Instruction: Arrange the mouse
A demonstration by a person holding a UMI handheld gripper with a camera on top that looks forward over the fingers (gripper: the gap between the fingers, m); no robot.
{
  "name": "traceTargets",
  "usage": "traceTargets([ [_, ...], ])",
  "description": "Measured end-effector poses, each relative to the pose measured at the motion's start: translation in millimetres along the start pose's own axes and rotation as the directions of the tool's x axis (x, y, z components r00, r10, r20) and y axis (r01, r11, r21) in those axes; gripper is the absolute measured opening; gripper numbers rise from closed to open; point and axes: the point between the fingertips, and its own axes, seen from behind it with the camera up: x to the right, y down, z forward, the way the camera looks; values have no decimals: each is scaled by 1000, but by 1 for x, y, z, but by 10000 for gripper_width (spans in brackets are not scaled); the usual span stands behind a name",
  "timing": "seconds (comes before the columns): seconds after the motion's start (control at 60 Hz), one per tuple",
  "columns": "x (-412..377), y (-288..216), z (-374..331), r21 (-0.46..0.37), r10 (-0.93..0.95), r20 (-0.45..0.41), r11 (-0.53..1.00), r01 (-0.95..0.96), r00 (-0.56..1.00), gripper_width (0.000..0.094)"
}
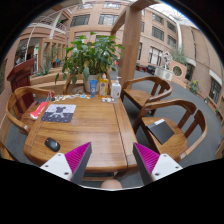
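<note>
A black mouse [52, 144] lies on the wooden table [95, 125] near its front left corner, to the left of and a little ahead of my left finger. A dark mouse mat [59, 113] with a picture on it lies further back on the left side of the table. My gripper [112, 158] is open and empty, held above the table's front edge, with its pink pads [75, 159] wide apart. Nothing is between the fingers.
Bottles [103, 87] and a potted plant [90, 55] stand at the table's far end. A red object [38, 110] lies at the left edge. Wooden chairs [170, 125] surround the table; a dark notebook [160, 131] lies on the right chair's seat.
</note>
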Motion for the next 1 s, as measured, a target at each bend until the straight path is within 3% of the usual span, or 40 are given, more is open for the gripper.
traceTargets([
  [0.267,-10,66,18,-4,50,12,999,-50,999,850],
  [0.417,-65,113,26,-23,75,99,997,-73,992,855],
  [0.533,-138,132,32,0,42,217,999,-43,975,856],
  [0.733,-243,128,73,68,-40,342,997,17,939,860],
  [1.0,-287,95,138,112,-100,305,991,68,947,858],
])
